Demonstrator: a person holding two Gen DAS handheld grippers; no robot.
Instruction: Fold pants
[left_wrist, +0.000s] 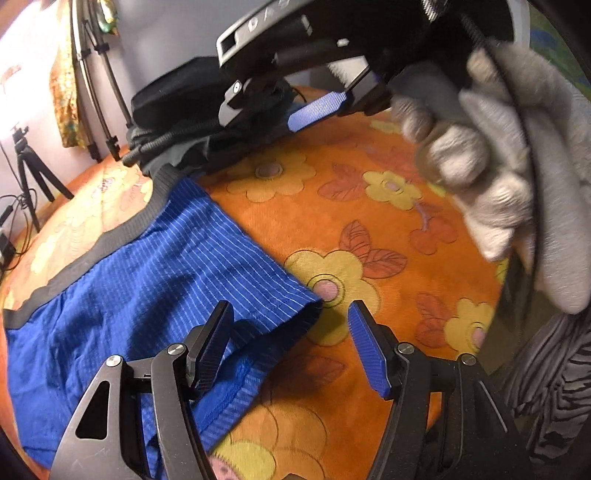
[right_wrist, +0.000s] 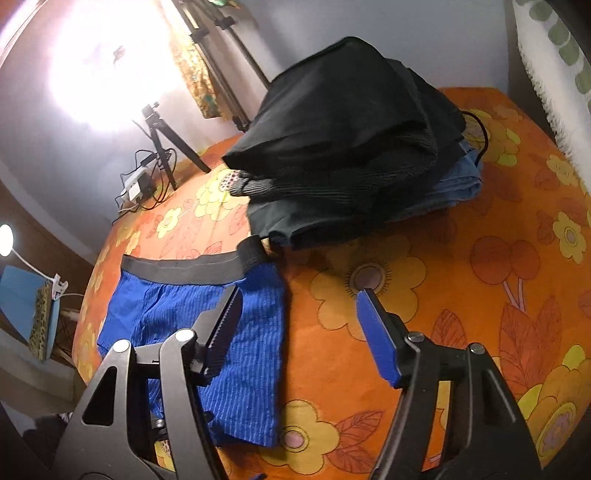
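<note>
Blue striped shorts (left_wrist: 155, 280) with a grey waistband lie flat on the orange flowered bedspread (left_wrist: 369, 229); they also show in the right wrist view (right_wrist: 207, 332). My left gripper (left_wrist: 291, 347) is open and empty, its jaws straddling the right leg hem of the shorts. My right gripper (right_wrist: 295, 332) is open and empty, just above the shorts' right edge. In the left wrist view the right gripper (left_wrist: 317, 107) is higher up, held by a gloved hand (left_wrist: 509, 184).
A pile of dark folded clothes (right_wrist: 354, 147) sits at the back of the bed, also in the left wrist view (left_wrist: 177, 110). Tripods (right_wrist: 162, 147) and cables stand on the floor beyond the bed's left edge. A striped grey cloth (left_wrist: 554, 376) lies at the right.
</note>
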